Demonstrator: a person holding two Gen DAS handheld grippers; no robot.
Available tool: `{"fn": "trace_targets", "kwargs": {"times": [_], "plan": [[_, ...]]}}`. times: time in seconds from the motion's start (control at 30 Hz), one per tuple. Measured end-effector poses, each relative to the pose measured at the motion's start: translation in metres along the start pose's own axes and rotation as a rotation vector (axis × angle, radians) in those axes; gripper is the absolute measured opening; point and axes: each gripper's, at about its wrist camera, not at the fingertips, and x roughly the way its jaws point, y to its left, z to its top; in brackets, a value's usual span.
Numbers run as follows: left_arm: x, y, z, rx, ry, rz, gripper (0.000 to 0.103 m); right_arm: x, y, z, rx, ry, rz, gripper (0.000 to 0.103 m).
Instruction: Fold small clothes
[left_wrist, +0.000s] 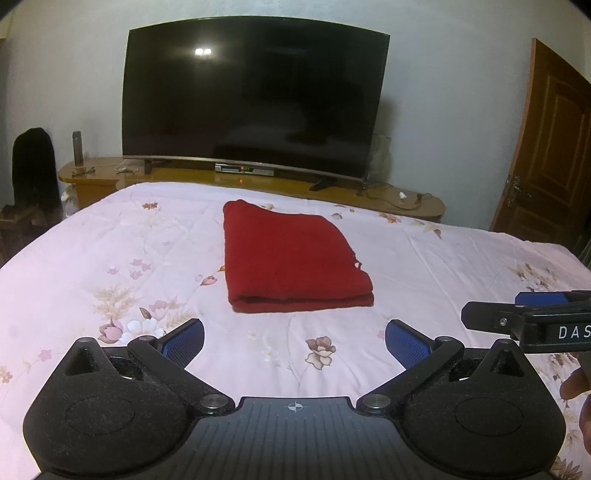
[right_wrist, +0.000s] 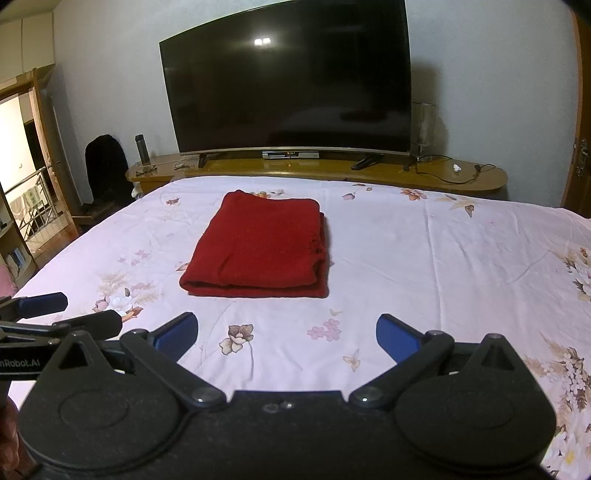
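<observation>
A red knitted garment (left_wrist: 291, 262) lies folded into a neat rectangle on the pink floral bedspread (left_wrist: 110, 258); it also shows in the right wrist view (right_wrist: 258, 247). My left gripper (left_wrist: 294, 341) is open and empty, held above the bed a short way in front of the garment's near folded edge. My right gripper (right_wrist: 287, 336) is open and empty too, in front of the garment and to its right. Each gripper shows at the edge of the other's view: the right gripper (left_wrist: 524, 314) and the left gripper (right_wrist: 62, 314).
A large dark TV (left_wrist: 255, 99) stands on a wooden console (left_wrist: 258, 177) beyond the far edge of the bed. A brown door (left_wrist: 550, 147) is at the right. A dark chair (right_wrist: 105, 166) and an open doorway (right_wrist: 18, 166) are at the left.
</observation>
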Motion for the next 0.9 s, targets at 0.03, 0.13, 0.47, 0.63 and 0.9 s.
{"fn": "trace_targets", "kwargs": {"times": [0.03, 0.13, 0.47, 0.63, 0.9], "plan": [[-0.0001, -0.0002, 0.0, -0.001, -0.002, 0.001, 0.103, 0.0004, 0.0, 0.0, 0.0, 0.001, 0.0, 0.102], [0.0, -0.0002, 0.0, -0.001, -0.001, 0.001, 0.103, 0.0015, 0.0015, 0.0007, -0.002, 0.001, 0.001, 0.102], [0.0017, 0.0035, 0.0004, -0.005, -0.013, -0.001, 0.103, 0.0024, 0.0037, 0.0026, -0.009, -0.002, 0.0, 0.102], [0.0019, 0.0065, -0.0011, -0.017, -0.022, -0.011, 0.103, 0.0028, 0.004, 0.0025, -0.011, -0.002, -0.001, 0.102], [-0.0003, 0.0013, -0.003, 0.021, -0.033, -0.039, 0.103, 0.0049, 0.0027, 0.0039, -0.012, -0.006, -0.002, 0.102]]}}
